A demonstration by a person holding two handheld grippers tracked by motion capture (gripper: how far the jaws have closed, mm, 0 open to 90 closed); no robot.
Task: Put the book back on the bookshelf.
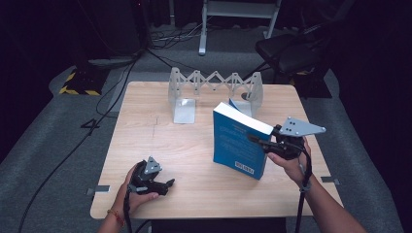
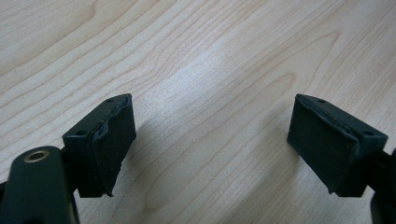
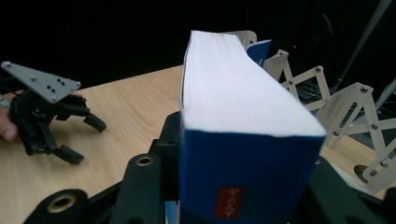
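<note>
A thick blue book [image 1: 238, 141] stands tilted above the right half of the wooden table [image 1: 160, 141], one lower corner near the tabletop. My right gripper [image 1: 258, 142] is shut on it from the right side. In the right gripper view the book's spine and white page edge [image 3: 233, 107] fill the space between the black jaws of that gripper [image 3: 243, 200]. My left gripper [image 1: 169, 185] rests low at the table's front left, open. Its two pads [image 2: 107, 144] stand wide apart over bare wood, with nothing between them. This left gripper [image 3: 86, 140] lies at the left of the right gripper view.
A white folding book rack [image 1: 214, 85] stands at the table's far edge, its end plates upright; it is also at the right in the right gripper view [image 3: 336, 102]. A dark chair [image 1: 286, 48] and cables [image 1: 111, 92] lie on the floor beyond.
</note>
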